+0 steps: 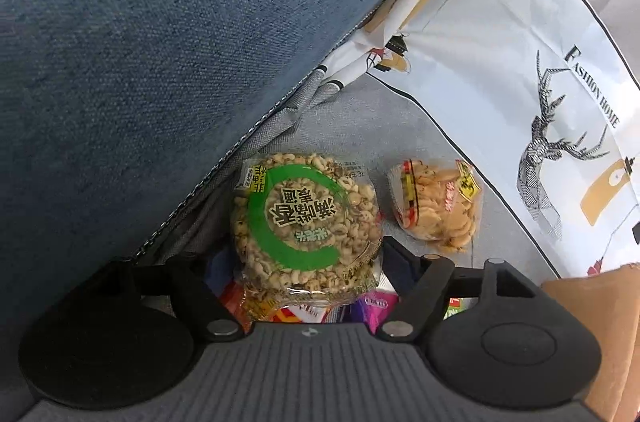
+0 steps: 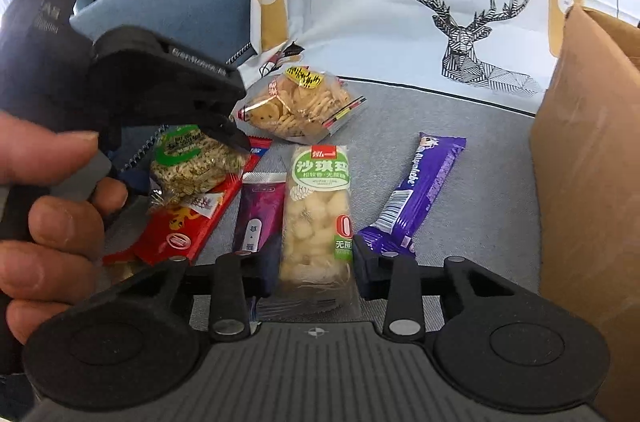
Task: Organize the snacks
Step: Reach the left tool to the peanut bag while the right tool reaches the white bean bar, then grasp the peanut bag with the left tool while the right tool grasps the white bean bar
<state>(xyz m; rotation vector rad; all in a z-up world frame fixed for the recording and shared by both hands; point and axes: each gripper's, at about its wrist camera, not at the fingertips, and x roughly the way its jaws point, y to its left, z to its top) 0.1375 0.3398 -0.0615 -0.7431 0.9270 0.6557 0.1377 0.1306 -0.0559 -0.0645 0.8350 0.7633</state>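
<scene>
Between the two fingers of the right gripper lies a pale sachima bar with a green label, its near end right up against the gripper body; both pads close in on its sides and hold it. It rests on the grey sofa seat, with a purple packet just beside it on one side and a purple chocolate bar on the other. A red packet lies farther out beyond the purple packet, and a bag of biscuits sits further back near a deer-print cushion. A cardboard box stands at the right edge. The left gripper, held by a hand, has its fingers spread wide around a round puffed-rice cake in a green-ringed wrapper; the fingers meet its edges and it sits raised over the red packet, apparently gripped. The blue sofa back rises behind it.
</scene>
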